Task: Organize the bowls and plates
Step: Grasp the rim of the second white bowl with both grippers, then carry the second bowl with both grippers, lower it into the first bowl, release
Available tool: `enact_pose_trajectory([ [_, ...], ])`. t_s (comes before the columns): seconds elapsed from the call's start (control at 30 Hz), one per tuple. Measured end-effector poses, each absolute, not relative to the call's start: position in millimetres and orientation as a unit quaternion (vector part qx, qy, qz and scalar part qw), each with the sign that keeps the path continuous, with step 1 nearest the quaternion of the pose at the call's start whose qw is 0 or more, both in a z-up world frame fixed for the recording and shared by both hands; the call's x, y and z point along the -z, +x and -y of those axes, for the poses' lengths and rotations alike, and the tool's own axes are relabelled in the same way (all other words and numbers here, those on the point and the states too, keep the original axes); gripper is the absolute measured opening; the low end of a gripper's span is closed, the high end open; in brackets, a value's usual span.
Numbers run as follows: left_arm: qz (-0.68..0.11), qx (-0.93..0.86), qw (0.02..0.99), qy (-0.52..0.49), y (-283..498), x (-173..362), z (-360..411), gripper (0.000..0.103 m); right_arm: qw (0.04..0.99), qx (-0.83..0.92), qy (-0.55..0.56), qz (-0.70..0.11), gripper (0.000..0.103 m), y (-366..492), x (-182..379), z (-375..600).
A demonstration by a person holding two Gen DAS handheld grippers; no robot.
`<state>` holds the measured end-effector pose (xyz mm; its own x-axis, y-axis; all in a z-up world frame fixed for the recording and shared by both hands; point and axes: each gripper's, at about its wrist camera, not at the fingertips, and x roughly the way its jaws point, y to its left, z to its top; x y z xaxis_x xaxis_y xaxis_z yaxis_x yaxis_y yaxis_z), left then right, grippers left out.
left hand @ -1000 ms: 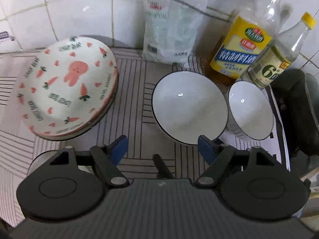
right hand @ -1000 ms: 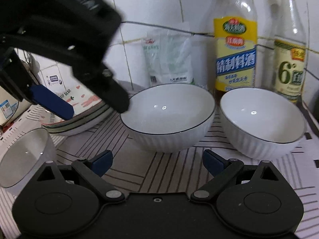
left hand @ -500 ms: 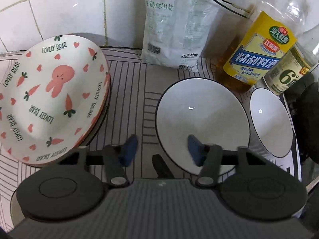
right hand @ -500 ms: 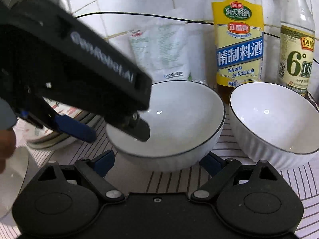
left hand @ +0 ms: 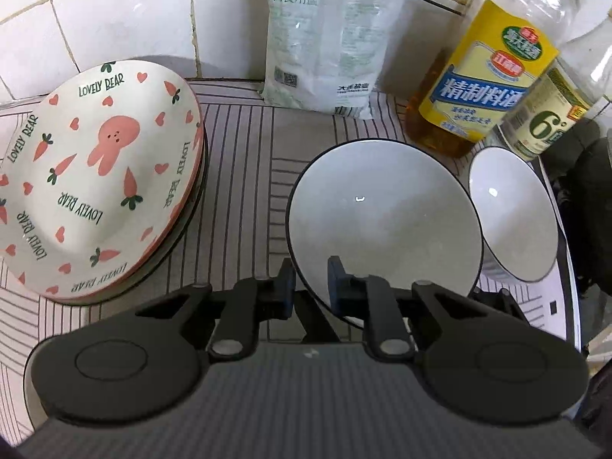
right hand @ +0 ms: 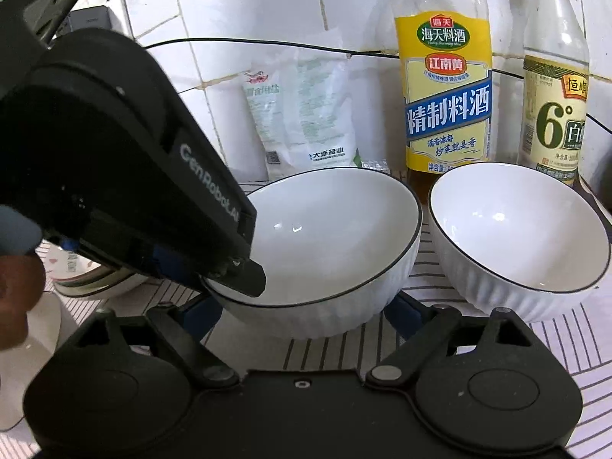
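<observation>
**Readable print on the counter's goods**

"LOVELY BEAR" rings the carrot plate (left hand: pixel 95 176) at nine o'clock. The yellow-label bottle (right hand: pixel 445 95) reads "海天料酒" and "精制料酒". At three o'clock, the vinegar bottle (right hand: pixel 554 114) shows "6°". "GenRobot.AI" marks the left claw (right hand: pixel 214 271) housing.

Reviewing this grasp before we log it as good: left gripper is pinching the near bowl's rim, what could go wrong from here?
1. The left gripper pinches only the rim of the near bowl, at one edge; lifted, the smooth bowl may tilt or slip out.
2. The second bowl sits close beside it, so a swing could knock the two together.
3. The cooking wine bottle and vinegar bottle stand just behind; a wide lift might tip them.
</observation>
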<state>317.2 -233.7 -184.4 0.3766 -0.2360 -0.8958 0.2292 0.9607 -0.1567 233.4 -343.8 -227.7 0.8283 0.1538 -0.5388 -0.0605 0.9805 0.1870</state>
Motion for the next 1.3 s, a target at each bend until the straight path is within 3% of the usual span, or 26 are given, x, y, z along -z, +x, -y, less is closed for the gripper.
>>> enact_pose_trajectory([
  [0.7, -0.543, 0.116, 0.831, 0.04, 232, 122, 216, 0.015, 0.958, -0.113, 0.046, -0.258, 0.091, 132, 192, 327],
  [1.3, -0.537, 0.053, 0.842, -0.002, 190, 87, 152, 0.016, 0.948, -0.201, -0.01, -0.247, 0.089, 104, 154, 285],
])
